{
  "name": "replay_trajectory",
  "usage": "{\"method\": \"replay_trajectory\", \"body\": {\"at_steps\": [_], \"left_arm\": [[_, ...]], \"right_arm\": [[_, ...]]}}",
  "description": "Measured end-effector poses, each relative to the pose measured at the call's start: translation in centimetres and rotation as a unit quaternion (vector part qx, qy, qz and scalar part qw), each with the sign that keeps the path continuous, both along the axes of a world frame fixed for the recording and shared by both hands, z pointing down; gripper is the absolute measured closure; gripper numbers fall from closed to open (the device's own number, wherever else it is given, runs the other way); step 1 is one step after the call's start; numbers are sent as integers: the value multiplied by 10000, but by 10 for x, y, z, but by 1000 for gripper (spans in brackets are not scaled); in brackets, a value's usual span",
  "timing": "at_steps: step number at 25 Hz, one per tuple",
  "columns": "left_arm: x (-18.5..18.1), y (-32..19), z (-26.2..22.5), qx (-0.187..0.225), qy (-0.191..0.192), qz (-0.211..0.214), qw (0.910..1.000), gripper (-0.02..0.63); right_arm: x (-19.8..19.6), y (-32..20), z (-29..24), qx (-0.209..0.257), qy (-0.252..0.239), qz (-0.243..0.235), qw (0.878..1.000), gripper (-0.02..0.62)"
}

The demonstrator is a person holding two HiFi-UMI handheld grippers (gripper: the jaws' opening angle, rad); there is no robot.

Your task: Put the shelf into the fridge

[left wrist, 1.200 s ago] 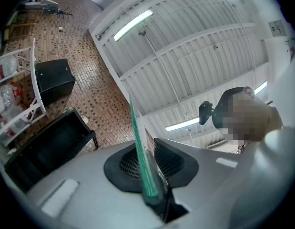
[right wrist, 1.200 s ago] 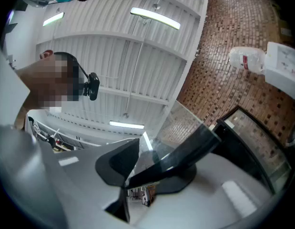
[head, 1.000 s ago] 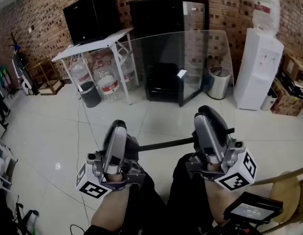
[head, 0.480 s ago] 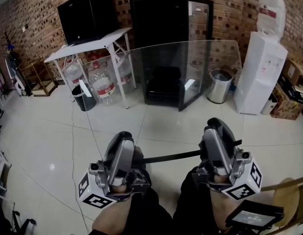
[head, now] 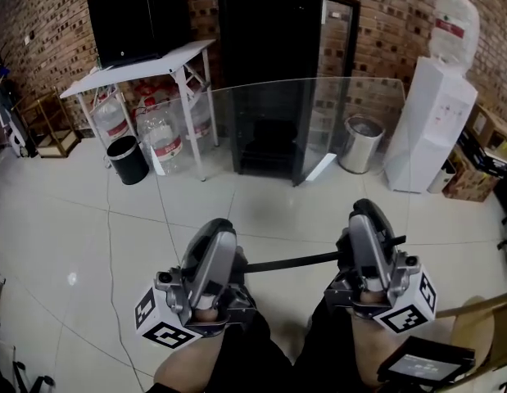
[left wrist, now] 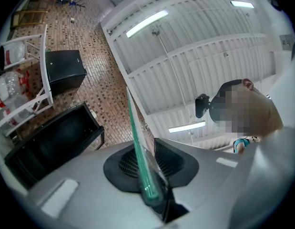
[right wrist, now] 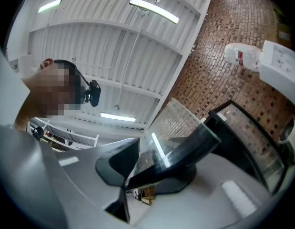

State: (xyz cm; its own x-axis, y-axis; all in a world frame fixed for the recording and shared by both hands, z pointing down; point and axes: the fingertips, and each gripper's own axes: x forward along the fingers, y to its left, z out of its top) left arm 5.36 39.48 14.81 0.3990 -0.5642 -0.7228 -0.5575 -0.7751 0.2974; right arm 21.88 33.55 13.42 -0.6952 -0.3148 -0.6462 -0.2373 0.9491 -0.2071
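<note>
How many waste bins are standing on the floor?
2. A black bin stands beside the white table, at left; a silver bin stands between the fridge and the water dispenser. More may be hidden behind furniture.

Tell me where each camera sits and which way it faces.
Head view: on the person's head, facing forward and down at the glass shelf and black fridge; left hand-held gripper, right hand-held gripper and legs show.
Left gripper view: on the left hand-held gripper, looking up along its jaws, shut on the shelf's edge, at the ceiling; the person's head shows.
Right gripper view: same from the right hand-held gripper, jaws on the shelf; head shows too.
Shared: both show shelf, fridge, ceiling.
</note>
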Motion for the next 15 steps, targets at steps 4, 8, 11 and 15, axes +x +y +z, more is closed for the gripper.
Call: {"method": "replay_trajectory", "body": {"at_steps": [4, 8, 11, 15], "left_arm": [[-11, 14, -6, 87, 14, 51, 9999, 551], [-9, 9, -4, 149, 122, 256, 9995, 551], [-4, -3, 5, 84, 74, 253, 9996, 551], [-10, -29, 1, 65, -22, 147, 9999, 549]], "right_arm": [[-14, 18, -11, 42, 67, -81, 9999, 489], [-11, 19, -12, 154, 164, 142, 9996, 489], [-5, 6, 0, 107, 104, 167, 9997, 488], [-13, -22, -4, 109, 83, 42, 9999, 488]]}}
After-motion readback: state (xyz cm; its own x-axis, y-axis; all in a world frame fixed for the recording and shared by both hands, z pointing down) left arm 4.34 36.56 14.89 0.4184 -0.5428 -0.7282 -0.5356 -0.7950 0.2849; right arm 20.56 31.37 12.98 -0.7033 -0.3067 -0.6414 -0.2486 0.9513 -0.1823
